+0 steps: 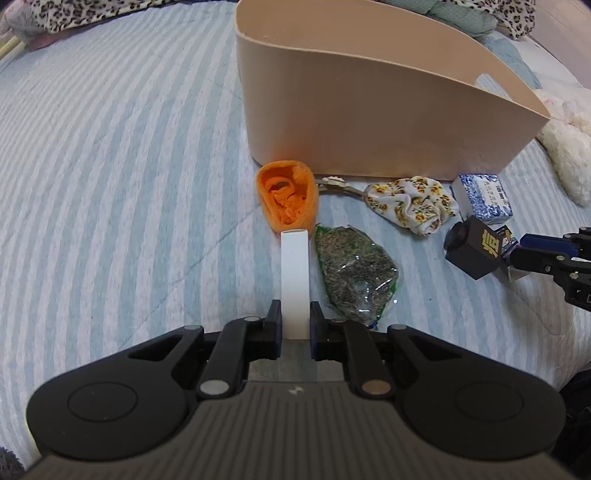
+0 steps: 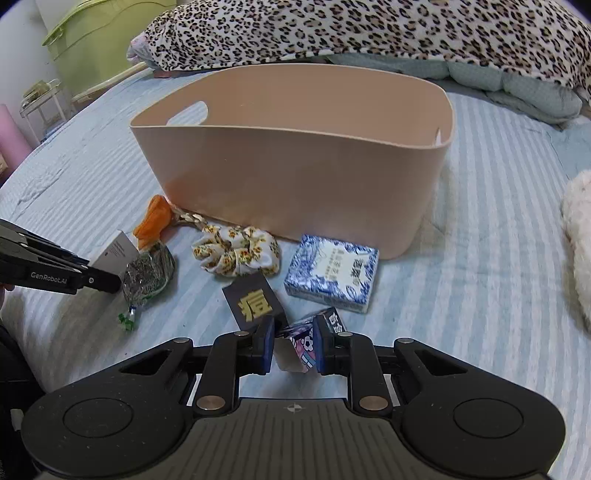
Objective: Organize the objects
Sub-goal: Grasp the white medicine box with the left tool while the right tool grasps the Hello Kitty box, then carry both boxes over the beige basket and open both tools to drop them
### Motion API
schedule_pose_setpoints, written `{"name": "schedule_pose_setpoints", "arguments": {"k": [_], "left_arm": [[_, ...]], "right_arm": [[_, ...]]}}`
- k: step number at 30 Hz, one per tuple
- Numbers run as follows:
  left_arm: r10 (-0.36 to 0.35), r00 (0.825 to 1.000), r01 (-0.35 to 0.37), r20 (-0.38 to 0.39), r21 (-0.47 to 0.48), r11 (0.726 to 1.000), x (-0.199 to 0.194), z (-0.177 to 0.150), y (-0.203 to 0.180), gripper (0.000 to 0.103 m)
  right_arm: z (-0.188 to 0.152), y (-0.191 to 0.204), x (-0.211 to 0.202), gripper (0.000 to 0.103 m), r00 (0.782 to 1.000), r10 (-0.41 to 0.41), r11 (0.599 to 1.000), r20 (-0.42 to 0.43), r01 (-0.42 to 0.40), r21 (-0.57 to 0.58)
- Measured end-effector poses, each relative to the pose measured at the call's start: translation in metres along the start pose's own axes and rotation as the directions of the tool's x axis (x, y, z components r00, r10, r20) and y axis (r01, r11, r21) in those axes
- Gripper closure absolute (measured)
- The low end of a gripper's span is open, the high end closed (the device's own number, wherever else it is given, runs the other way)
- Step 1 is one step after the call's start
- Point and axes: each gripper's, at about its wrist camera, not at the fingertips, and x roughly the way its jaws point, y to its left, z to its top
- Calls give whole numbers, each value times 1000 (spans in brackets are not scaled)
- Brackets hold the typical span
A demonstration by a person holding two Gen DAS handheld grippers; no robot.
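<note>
A beige bin (image 1: pixel 354 110) (image 2: pixel 295 162) stands on the striped bed. My left gripper (image 1: pixel 294 314) is shut on a long white box (image 1: pixel 294 273), also seen in the right wrist view (image 2: pixel 116 254). My right gripper (image 2: pixel 294 328) is shut on a small colourful carton (image 2: pixel 301 345). In front of the bin lie an orange knit piece (image 1: pixel 288 195), a green-edged bag of dried leaves (image 1: pixel 354 277), a floral scrunchie (image 1: pixel 413 203) (image 2: pixel 236 253), a blue-white box (image 1: pixel 484 197) (image 2: pixel 332 277) and a black box with a gold character (image 1: pixel 476 247) (image 2: pixel 255 302).
A braided metal piece (image 1: pixel 336 184) lies by the bin's base. A leopard-print blanket (image 2: pixel 369 29) lies behind the bin. A white plush toy (image 1: pixel 569 155) (image 2: pixel 580 243) is at the right. A green container (image 2: pixel 99 40) stands beyond the bed at the left.
</note>
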Motion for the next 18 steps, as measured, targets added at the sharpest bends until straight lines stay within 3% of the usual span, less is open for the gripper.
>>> {"name": "schedule_pose_setpoints", "arguments": {"k": [2, 3, 5, 8, 10, 13, 15, 16, 18], "left_arm": [[1, 1000, -1, 7, 6, 1000, -3, 0, 0, 88], [4, 1000, -5, 12, 10, 1000, -5, 0, -1, 88], [7, 1000, -7, 16, 13, 1000, -7, 1, 0, 88], [7, 1000, -7, 15, 14, 1000, -8, 1, 0, 88], [12, 1000, -12, 17, 19, 1000, -7, 1, -1, 88], [10, 1000, -10, 17, 21, 1000, -8, 0, -1, 88], [8, 1000, -8, 21, 22, 1000, -9, 0, 0, 88], [8, 1000, -8, 24, 24, 1000, -10, 0, 0, 88], [8, 999, -9, 36, 34, 999, -14, 0, -2, 88]], "right_arm": [[-2, -2, -1, 87, 1000, 1, 1000, -5, -1, 0], [-3, -1, -2, 102, 1000, -1, 1000, -9, 1, -7], [-7, -1, -1, 100, 1000, -20, 1000, -14, 20, -16], [-9, -3, 6, 91, 998, -63, 998, -21, 62, -25], [-10, -6, 9, 69, 998, -53, 999, -23, 52, -12], [-10, -8, 18, 57, 998, -27, 999, -63, 28, 17], [-12, -7, 27, 57, 996, -23, 999, -89, 25, 20], [-13, -6, 31, 67, 995, -28, 999, -93, 30, 14], [-13, -3, 31, 78, 996, -23, 1000, -82, 23, 1]]}}
